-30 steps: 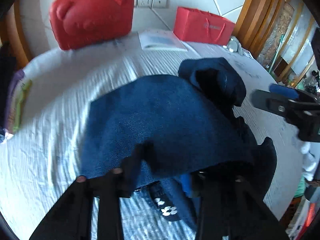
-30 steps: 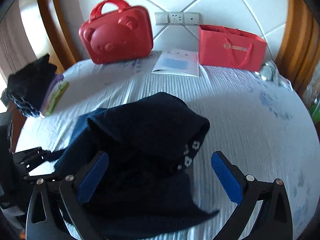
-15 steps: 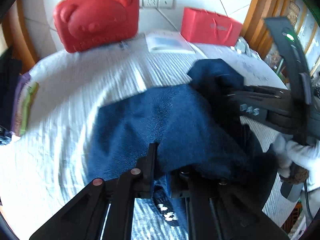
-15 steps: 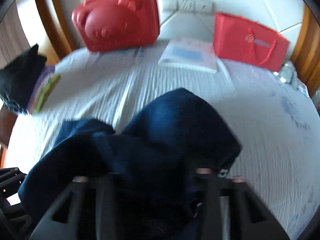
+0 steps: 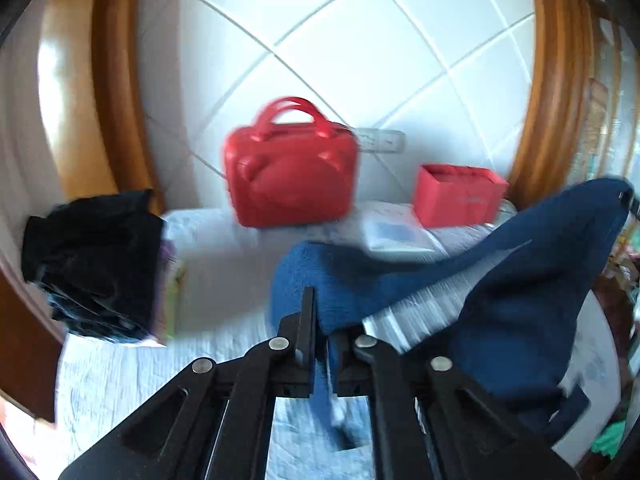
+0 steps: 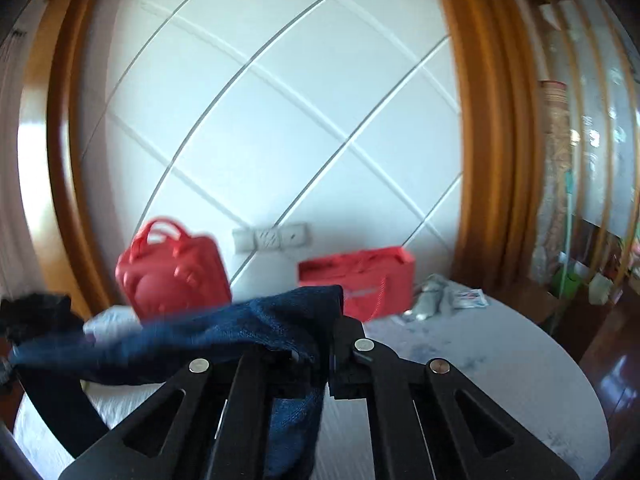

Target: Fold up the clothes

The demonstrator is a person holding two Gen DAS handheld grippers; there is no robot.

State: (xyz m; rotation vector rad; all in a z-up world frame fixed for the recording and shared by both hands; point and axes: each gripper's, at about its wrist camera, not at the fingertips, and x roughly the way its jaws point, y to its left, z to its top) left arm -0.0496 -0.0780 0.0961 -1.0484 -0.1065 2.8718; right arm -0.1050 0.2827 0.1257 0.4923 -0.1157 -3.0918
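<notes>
White quilted bedding (image 5: 120, 364) carries a red bear-faced case (image 5: 290, 178) and red paper bag (image 5: 456, 196) along its far edge. Both the left gripper (image 5: 322, 336) and right gripper (image 6: 326, 344) pinch the navy garment (image 5: 520, 280), stretched above it.

Seen from the left wrist, the left gripper (image 5: 322, 344) is matte black plastic: two flat, upright finger plates at the tip, carried on angular linkage bars that fan outward toward the camera. Four round silver pivot screws (image 5: 279, 344) dot the joints, and long teardrop-shaped cut-outs lighten the outer bars.

The right gripper (image 6: 326, 360), in its own wrist view, shares the same build: black bars, silver screw heads (image 6: 364, 345) at each pivot and matching slotted openings. A thin sliver of blue pad edging shows along the inner face of its right finger (image 6: 344, 344).
</notes>
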